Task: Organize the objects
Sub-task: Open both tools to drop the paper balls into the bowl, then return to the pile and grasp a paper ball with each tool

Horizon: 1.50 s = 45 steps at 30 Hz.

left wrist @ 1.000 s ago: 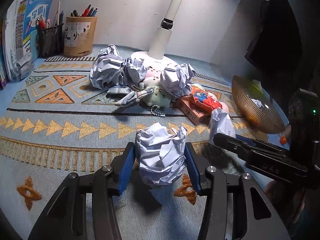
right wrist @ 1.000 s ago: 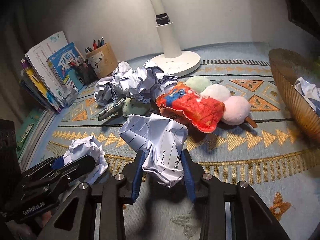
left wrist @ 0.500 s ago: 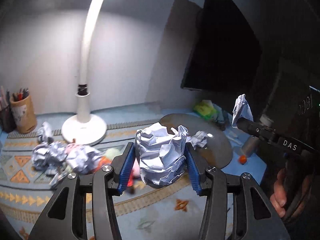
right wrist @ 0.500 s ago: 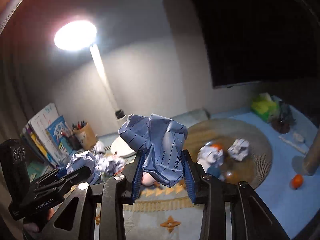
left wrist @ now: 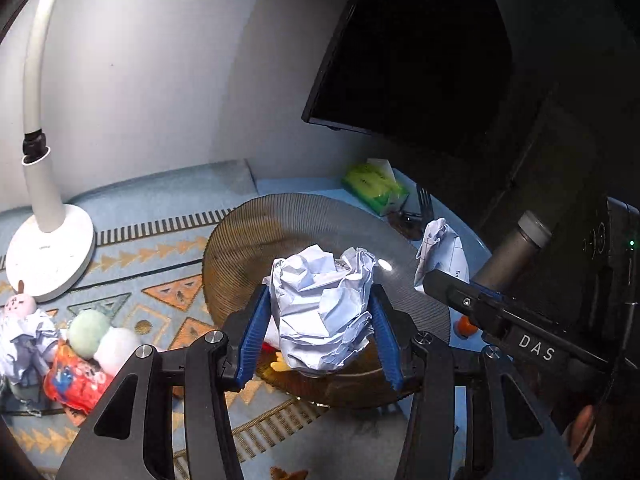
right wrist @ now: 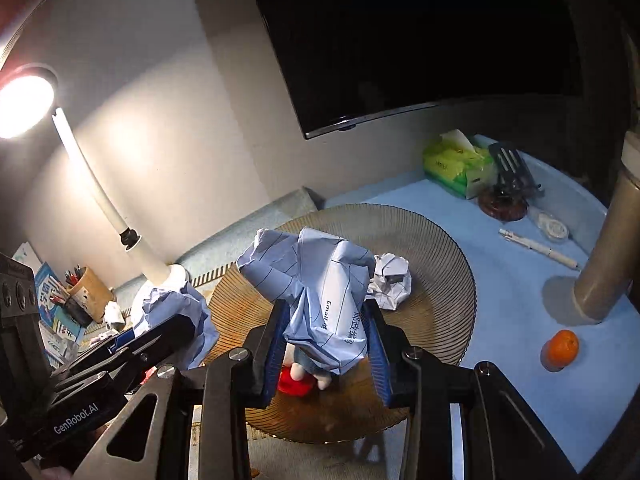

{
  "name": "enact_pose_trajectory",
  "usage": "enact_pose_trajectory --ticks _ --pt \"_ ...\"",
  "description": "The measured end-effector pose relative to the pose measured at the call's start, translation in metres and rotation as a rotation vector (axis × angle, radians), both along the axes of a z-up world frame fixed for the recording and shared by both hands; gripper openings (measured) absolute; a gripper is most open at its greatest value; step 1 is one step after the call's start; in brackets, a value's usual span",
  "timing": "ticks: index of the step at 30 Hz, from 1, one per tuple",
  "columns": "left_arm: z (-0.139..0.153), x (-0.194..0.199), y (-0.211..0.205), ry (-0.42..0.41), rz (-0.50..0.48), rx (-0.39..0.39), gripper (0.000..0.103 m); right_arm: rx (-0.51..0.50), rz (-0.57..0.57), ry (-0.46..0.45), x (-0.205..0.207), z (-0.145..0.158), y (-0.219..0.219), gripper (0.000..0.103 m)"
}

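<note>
My left gripper (left wrist: 318, 338) is shut on a crumpled white paper ball (left wrist: 324, 308) and holds it above the ribbed brown glass bowl (left wrist: 256, 240). My right gripper (right wrist: 326, 344) is shut on a crumpled lined paper ball (right wrist: 320, 280) over the same bowl (right wrist: 436, 248). Another paper ball (right wrist: 390, 280) and a small red item (right wrist: 294, 382) lie in the bowl. Each gripper shows in the other's view: the right one (left wrist: 430, 276) with its paper (left wrist: 438, 248), the left one (right wrist: 168, 328) with its paper (right wrist: 172, 312).
A white desk lamp (left wrist: 44, 240) stands at the left on the patterned mat (left wrist: 160, 292). Plush toys, a red packet (left wrist: 76, 380) and more paper balls lie at the far left. A green tissue pack (right wrist: 456, 164), a pen (right wrist: 540, 248), an orange (right wrist: 560, 350) and a grey cylinder (right wrist: 604, 268) sit to the right.
Both grippers have carried their paper balls up from the mat and rightward. They now hang over the brown bowl, closer to it than half a second ago.
</note>
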State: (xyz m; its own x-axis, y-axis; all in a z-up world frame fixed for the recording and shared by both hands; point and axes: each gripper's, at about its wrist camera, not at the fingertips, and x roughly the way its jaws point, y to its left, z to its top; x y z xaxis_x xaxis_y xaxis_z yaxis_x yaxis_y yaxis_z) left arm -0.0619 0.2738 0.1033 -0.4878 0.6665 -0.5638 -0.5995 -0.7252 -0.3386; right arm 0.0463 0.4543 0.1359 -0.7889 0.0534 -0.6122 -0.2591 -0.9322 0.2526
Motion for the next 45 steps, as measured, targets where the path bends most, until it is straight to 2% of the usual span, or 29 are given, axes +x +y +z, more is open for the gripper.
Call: enact_pose_trajectory --ticks 2,4,6,7,12,15,21,22,24,25,28,30,33,35,37,39,40,41,45 --pt "0.001 -0.004 0.007 0.001 -0.006 0.004 0.046 0.004 -0.021 -0.001 -0.002 0.001 0.004 0.036" --pt "0.002 -0.006 0.013 -0.002 -0.007 0.013 0.055 -0.003 -0.033 -0.006 -0.006 0.0 0.012 0.036" --pt "0.002 -0.008 0.014 -0.014 0.011 0.026 0.086 -0.007 -0.049 -0.03 -0.012 -0.005 0.02 0.046" --pt "0.002 -0.007 0.011 -0.013 0.025 0.037 0.089 -0.015 -0.059 -0.036 -0.012 -0.008 0.024 0.05" --pt "0.008 0.003 -0.021 -0.024 0.06 0.056 0.09 -0.075 -0.061 -0.044 -0.003 -0.019 0.032 0.052" --pt "0.022 0.016 -0.059 -0.007 0.112 0.066 0.09 -0.084 -0.024 -0.011 0.005 -0.007 0.02 0.052" --pt "0.076 0.06 -0.151 0.143 0.29 0.004 0.091 -0.04 0.14 0.096 0.018 0.04 -0.049 0.052" --pt "0.083 0.068 -0.167 0.164 0.324 -0.001 0.092 -0.029 0.171 0.108 0.02 0.044 -0.065 0.052" --pt "0.09 0.082 -0.2 0.19 0.39 -0.002 0.103 -0.014 0.242 0.119 0.02 0.044 -0.096 0.052" --pt "0.089 0.089 -0.215 0.198 0.432 -0.003 0.103 -0.01 0.274 0.117 0.019 0.04 -0.111 0.052" --pt "0.068 0.094 -0.253 0.181 0.533 -0.034 0.103 -0.008 0.358 0.064 0.008 0.014 -0.153 0.052" --pt "0.038 0.09 -0.27 0.137 0.59 -0.063 0.103 -0.025 0.414 0.031 0.001 -0.015 -0.176 0.052" --pt "-0.014 0.08 -0.285 0.095 0.654 -0.155 0.102 -0.006 0.481 -0.009 -0.009 -0.061 -0.204 0.052" --pt "-0.045 0.073 -0.288 0.058 0.661 -0.209 0.102 -0.005 0.512 -0.043 -0.015 -0.089 -0.215 0.052" --pt "-0.067 0.069 -0.292 0.026 0.654 -0.213 0.102 -0.007 0.528 -0.061 -0.017 -0.107 -0.219 0.052" --pt "-0.076 0.065 -0.293 -0.011 0.666 -0.218 0.101 0.019 0.528 -0.068 -0.018 -0.109 -0.223 0.052" --pt "-0.074 0.066 -0.294 0.005 0.66 -0.207 0.101 0.024 0.53 -0.048 -0.017 -0.108 -0.223 0.053" --pt "-0.072 0.069 -0.295 0.033 0.666 -0.193 0.102 0.032 0.531 -0.039 -0.015 -0.108 -0.225 0.061" --pt "-0.073 0.07 -0.296 0.017 0.673 -0.185 0.102 0.084 0.544 -0.033 -0.012 -0.107 -0.234 0.062"
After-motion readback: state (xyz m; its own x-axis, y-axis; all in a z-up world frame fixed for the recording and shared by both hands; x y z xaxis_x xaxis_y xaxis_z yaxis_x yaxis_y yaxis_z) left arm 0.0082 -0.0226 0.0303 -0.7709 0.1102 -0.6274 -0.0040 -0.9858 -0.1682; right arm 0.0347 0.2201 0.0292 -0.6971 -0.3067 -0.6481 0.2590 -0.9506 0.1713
